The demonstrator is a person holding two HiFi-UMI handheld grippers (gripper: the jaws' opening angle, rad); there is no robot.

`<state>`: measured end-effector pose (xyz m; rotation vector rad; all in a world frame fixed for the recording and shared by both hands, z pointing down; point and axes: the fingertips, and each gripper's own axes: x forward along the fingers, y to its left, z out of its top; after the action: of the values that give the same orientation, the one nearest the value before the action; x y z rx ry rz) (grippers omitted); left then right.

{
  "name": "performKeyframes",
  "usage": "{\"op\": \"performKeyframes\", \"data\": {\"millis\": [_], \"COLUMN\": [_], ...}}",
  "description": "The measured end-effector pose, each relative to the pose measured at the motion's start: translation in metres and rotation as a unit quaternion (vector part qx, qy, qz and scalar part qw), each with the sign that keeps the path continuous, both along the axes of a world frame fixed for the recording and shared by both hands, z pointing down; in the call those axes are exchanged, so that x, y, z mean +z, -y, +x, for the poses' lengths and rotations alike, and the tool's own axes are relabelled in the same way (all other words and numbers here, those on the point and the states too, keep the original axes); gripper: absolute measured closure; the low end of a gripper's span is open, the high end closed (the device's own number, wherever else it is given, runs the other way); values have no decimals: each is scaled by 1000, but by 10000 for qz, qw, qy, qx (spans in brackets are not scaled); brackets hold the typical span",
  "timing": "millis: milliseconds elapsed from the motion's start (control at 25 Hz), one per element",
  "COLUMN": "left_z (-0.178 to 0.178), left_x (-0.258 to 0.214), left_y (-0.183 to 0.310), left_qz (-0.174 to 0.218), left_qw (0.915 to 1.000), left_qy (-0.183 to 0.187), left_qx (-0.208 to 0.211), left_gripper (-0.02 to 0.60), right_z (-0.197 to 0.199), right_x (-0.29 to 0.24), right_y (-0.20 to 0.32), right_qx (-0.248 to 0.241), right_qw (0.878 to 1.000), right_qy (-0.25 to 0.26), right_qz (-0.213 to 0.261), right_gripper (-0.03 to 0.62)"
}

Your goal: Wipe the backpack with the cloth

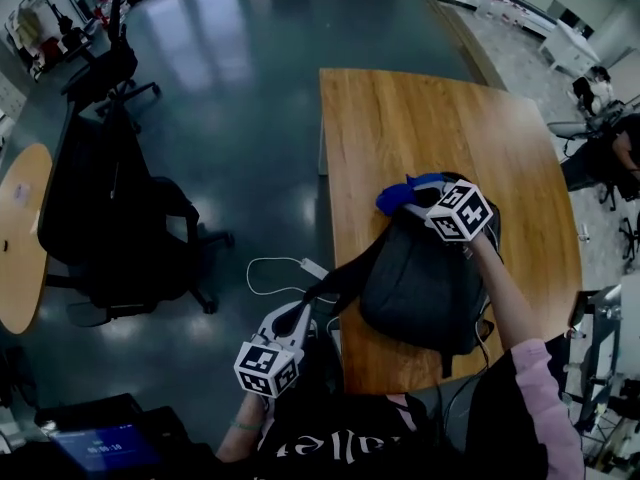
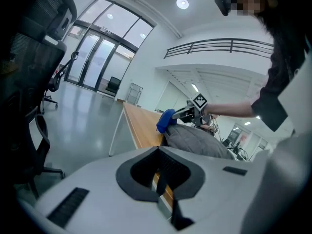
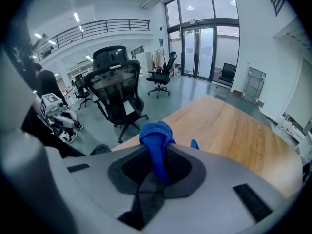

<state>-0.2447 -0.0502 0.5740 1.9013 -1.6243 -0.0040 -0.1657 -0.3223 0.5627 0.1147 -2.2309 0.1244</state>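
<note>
Left gripper (image 1: 297, 318) fingers pinched on shoulder strap (image 1: 345, 268) off table (image 1: 420, 118) near-left corner: pull taut, steady. Grey backpack (image 1: 420, 288) lying by near edge. Right gripper (image 1: 425, 208) fingers clamped on blue cloth (image 1: 405, 192) at backpack top: press flat, stroke toward near edge.

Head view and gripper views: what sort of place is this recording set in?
Probably an open-plan office or lab hall: black office chairs, a long wooden table, tall glass doors.
</note>
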Motion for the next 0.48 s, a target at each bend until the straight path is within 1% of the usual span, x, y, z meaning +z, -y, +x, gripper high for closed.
{"op": "performKeyframes", "data": {"millis": [280, 480], "left_z": [11, 19], "left_x": [-8, -11], "left_y": [2, -1], "left_qz": [137, 210], "left_qw": [9995, 9980], "left_qy": [4, 33], "left_qx": [299, 600], "left_gripper": [583, 583], "right_z": [5, 7], "right_x": [-21, -35], "right_y": [-86, -143], "right_qx": [-304, -242], "right_qw": [9995, 9984], "right_qy": [123, 497], "right_qz": [-49, -133], "right_gripper": [540, 540]}}
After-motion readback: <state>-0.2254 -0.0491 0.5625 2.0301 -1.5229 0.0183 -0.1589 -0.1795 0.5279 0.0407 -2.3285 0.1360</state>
